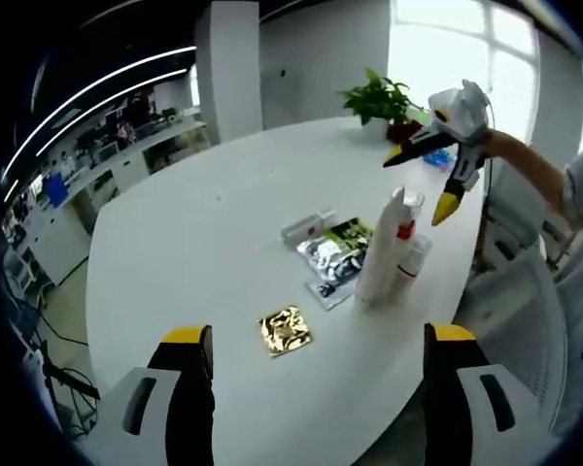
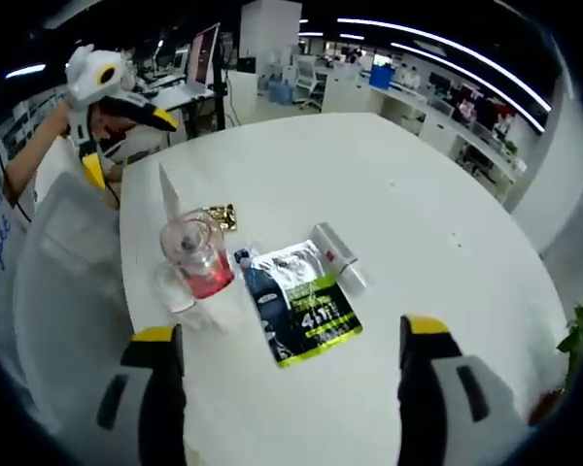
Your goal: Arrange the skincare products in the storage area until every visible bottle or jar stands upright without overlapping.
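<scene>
Near the white table's right edge, a tall white tube stands upright in a tight cluster with a red-banded clear bottle and a small white bottle. Left of them lie a silver-and-green sachet pile, a small tube on its side and a gold packet. My left gripper is open above the near table edge. My right gripper hovers open just beyond the cluster. In the right gripper view the pink-filled bottle, white tube, sachets, lying tube and gold packet sit ahead of my open right gripper; the left gripper is at the far side, open.
A potted plant stands at the table's far end, with a small blue item near it. A mesh chair sits close to the table edge beside the cluster. A person's arm reaches in. Desks and monitors fill the office behind.
</scene>
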Motion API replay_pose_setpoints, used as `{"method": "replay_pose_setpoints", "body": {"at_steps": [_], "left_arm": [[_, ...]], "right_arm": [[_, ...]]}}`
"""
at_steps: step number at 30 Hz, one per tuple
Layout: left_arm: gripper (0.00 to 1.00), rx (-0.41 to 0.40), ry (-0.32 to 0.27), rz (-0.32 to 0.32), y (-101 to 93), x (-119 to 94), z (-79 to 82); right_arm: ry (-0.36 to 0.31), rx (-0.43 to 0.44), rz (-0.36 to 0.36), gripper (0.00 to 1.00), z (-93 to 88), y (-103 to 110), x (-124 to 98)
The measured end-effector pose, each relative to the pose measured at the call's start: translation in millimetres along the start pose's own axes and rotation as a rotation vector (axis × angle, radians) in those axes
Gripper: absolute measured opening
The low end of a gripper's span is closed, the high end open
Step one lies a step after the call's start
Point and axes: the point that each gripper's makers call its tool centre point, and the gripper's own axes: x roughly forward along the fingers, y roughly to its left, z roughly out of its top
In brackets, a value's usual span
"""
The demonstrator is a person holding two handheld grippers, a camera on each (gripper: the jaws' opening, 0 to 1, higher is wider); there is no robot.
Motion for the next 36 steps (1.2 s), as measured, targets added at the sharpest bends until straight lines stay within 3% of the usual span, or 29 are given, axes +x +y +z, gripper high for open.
{"method": "replay_pose_setpoints", "body": {"at_steps": [12,36], "left_arm": [[0.87,-0.016,0.014,-0.008,2.4,4.4,-3.2],[0.85,-0.051,0.044,-0.013,18.2,11.9,-11.8]], "right_arm": [[0.048,0.036,0.017,0.74,-12.5,-38.6,32.9],[0.154,-0.072,0.115,0.42,9.9,-72.7,100.6]]}}
